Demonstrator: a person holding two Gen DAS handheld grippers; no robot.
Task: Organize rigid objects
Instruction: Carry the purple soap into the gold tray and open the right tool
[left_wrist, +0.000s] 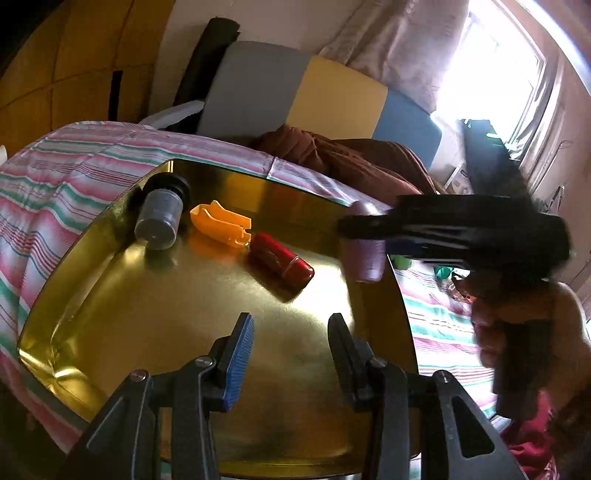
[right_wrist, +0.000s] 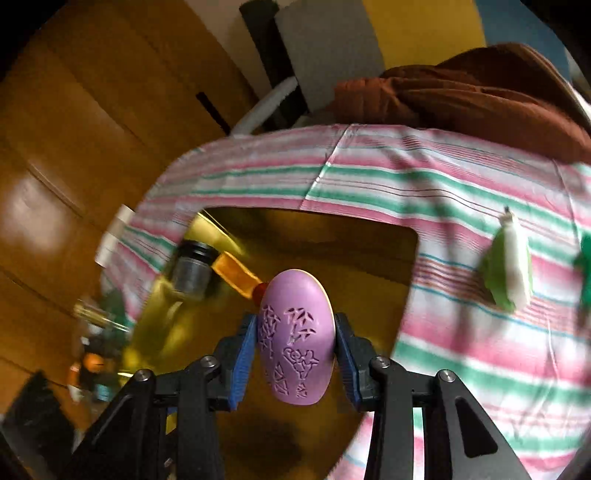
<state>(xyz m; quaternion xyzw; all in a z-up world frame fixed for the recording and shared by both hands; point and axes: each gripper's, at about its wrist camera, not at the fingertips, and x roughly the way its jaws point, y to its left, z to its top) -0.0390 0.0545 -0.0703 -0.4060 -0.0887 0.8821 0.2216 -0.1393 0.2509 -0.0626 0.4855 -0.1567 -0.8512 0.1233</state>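
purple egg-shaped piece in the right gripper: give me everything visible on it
The purple egg looks like smooth matte plastic, with cut-in geometric patterns on the face toward the right wrist camera. It stands roughly upright, narrow end up, clamped at its sides between the right gripper's blue pads. It hangs above the gold tray, touching nothing else visible.

Open room across the near half of the gold tray (left_wrist: 110, 295). Blocked at the far left by a grey jar (left_wrist: 159, 218), an orange clip (left_wrist: 221, 221) and a red case (left_wrist: 282, 264) in a row. Crowded over the right edge by the right gripper (left_wrist: 364, 230) clamping a purple egg (left_wrist: 364, 258).
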